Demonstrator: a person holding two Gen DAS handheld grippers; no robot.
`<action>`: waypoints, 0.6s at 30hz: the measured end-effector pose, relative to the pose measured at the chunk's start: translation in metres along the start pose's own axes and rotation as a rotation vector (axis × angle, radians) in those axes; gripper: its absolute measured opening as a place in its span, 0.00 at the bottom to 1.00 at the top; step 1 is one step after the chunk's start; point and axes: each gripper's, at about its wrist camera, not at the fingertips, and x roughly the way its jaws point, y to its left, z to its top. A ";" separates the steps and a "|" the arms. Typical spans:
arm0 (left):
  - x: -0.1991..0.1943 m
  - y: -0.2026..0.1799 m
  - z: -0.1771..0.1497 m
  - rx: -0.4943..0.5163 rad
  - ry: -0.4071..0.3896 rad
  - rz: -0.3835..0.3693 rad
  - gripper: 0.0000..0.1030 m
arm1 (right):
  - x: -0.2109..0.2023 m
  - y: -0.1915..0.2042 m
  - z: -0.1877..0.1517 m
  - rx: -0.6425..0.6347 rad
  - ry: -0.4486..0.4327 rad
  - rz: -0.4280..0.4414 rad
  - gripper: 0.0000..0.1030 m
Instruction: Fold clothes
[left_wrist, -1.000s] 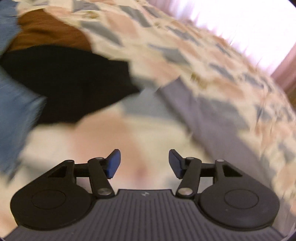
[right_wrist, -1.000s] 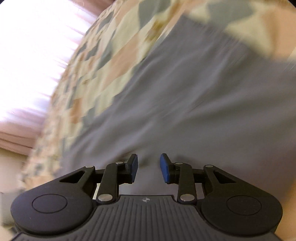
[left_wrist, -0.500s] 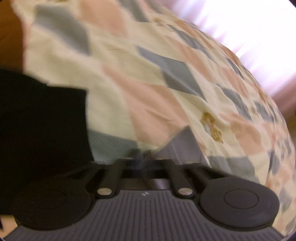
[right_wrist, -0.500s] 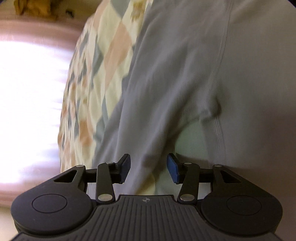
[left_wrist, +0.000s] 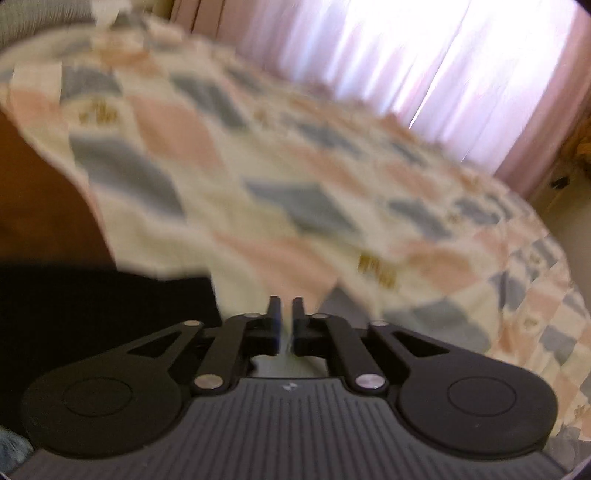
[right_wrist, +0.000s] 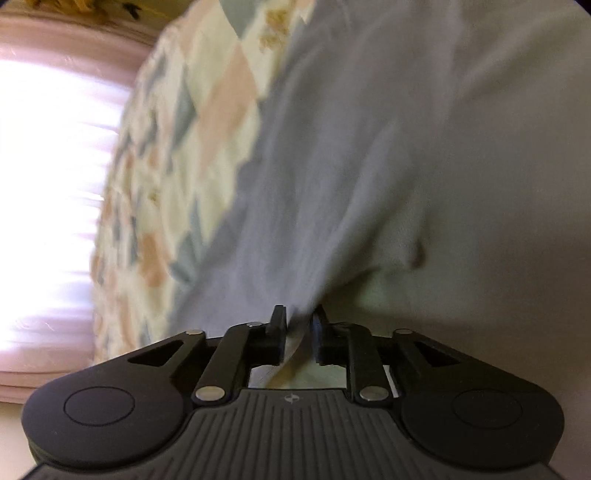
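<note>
Left wrist view shows my left gripper (left_wrist: 285, 314) with its jaws opening by a narrow slit, a thin edge of pale fabric between them, above the diamond-patterned pastel quilt (left_wrist: 295, 177). A black garment (left_wrist: 92, 299) lies at left, a brown one (left_wrist: 40, 206) behind it. My right gripper (right_wrist: 297, 319) is closing on a pinched fold of the grey cotton garment (right_wrist: 351, 147) spread over the quilt.

- The quilt (left_wrist: 295, 177) was smeared by motion blur, its small gold motifs unreadable.
- The grey garment (right_wrist: 369, 166) ran off the right wrist frame's edge.
- A dark cloth (left_wrist: 92, 295) was cut off at left.
</note>
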 end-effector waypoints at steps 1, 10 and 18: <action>0.009 -0.001 -0.005 -0.018 0.032 -0.006 0.16 | 0.005 0.001 -0.003 -0.002 0.009 0.004 0.24; 0.094 0.000 -0.038 -0.247 0.189 -0.096 0.31 | 0.025 -0.002 -0.027 -0.002 0.057 0.006 0.42; 0.095 0.006 -0.027 -0.295 0.110 -0.189 0.01 | 0.026 -0.004 -0.028 -0.029 -0.008 0.008 0.03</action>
